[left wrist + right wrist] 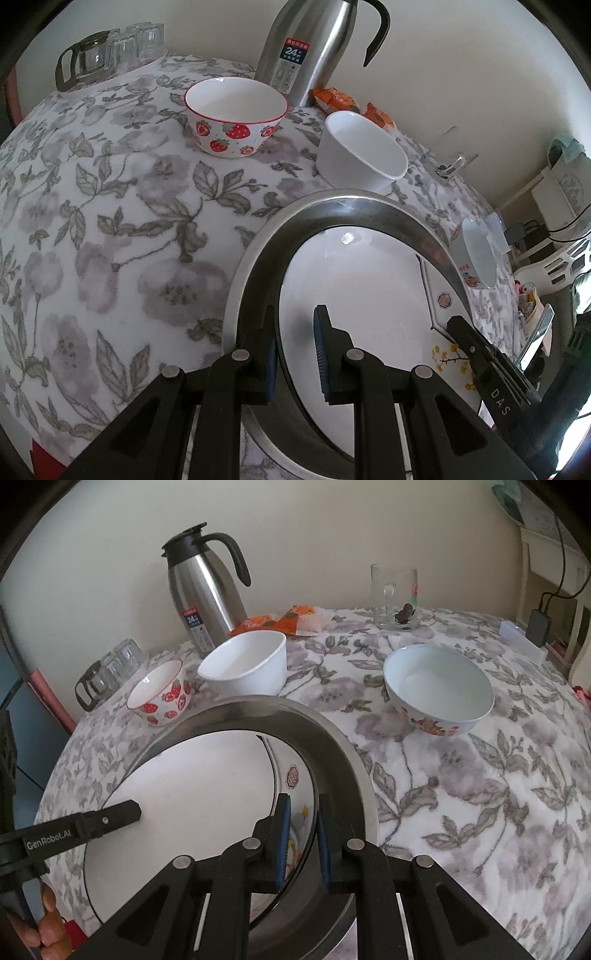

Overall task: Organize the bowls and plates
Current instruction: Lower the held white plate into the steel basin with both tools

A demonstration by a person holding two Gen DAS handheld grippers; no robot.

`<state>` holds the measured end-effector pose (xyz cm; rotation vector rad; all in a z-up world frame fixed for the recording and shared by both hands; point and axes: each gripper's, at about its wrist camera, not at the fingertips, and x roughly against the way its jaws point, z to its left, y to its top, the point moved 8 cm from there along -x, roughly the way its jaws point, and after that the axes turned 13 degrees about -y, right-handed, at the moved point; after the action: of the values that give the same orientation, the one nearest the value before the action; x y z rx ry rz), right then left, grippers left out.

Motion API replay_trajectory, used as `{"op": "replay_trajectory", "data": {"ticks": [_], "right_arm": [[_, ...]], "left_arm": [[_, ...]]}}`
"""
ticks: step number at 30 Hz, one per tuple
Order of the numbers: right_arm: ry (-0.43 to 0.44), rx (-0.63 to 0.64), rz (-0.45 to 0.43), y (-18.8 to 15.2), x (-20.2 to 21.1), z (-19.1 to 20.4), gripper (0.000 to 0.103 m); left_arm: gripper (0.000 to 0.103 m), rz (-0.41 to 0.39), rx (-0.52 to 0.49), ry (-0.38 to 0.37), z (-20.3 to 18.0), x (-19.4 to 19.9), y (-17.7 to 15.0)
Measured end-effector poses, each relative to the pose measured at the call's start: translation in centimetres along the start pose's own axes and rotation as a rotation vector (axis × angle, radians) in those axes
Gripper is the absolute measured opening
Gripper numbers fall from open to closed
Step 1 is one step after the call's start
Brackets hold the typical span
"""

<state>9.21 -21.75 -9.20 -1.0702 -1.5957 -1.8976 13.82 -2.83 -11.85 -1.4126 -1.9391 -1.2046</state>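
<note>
1. Left hand-held gripper (295, 354) clenched on the steel plate's (369, 212) left rim; right hand-held gripper (303, 840) clamps its right rim.
2. White plate (192, 775) lies inside the steel plate, between both.
3. Beyond the fingers on the table (480, 794): strawberry bowl (236, 118), white bowl (364, 151), flowered bowl (439, 686).

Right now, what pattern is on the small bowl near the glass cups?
Red strawberries on white, with a red rim; the strawberry bowl shows best in the left wrist view.
</note>
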Motion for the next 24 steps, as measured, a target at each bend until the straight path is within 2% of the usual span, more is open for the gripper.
{"op": "replay_trajectory", "data": {"ticks": [24], "right_arm": [[-0.025,0.016,0.027,-0.5,-0.8,-0.2,0.015]], "left_arm": [[0.023,0.054,0.007,0.011,0.2,-1.3,-0.4]]}}
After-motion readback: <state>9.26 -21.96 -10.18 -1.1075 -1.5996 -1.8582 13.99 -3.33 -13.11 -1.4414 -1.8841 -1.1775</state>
